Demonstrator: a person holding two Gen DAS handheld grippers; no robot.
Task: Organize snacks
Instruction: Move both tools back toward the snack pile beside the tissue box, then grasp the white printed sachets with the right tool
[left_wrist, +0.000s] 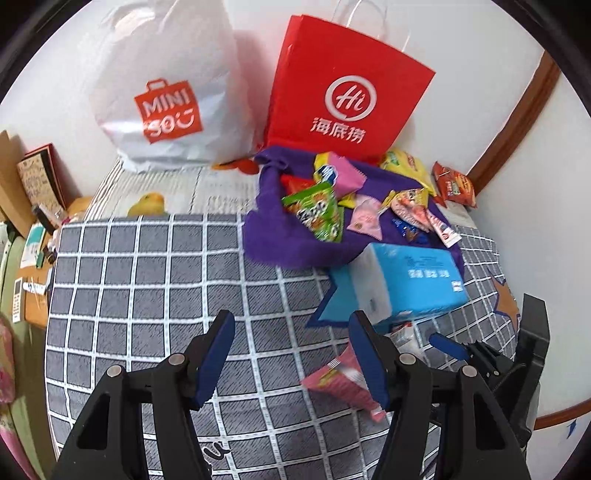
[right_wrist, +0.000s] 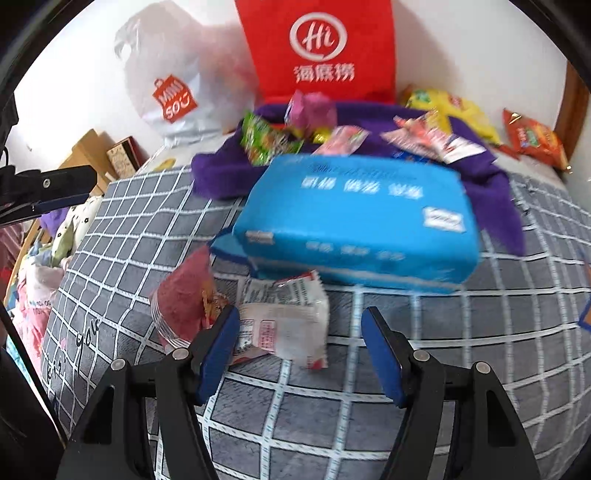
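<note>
Both tools stand with jaws apart and nothing between them: the left gripper (left_wrist: 291, 354) hovers over bare checked bedspread (left_wrist: 147, 280), the right gripper (right_wrist: 301, 350) just short of a white snack packet (right_wrist: 284, 325) with a pink packet (right_wrist: 184, 299) beside it. Sorting looks barely begun, since only these two lie separated near the blue tissue pack (right_wrist: 354, 221). Beyond it, most snacks remain heaped on the purple cloth (left_wrist: 266, 236), green packet (left_wrist: 317, 210) among them, though blur makes counting unsafe. An orange packet (left_wrist: 454, 184) sits apart by the wall. Farthest, a white bag (left_wrist: 162, 92) and red bag (left_wrist: 343, 88) lean against the white wall.
</note>
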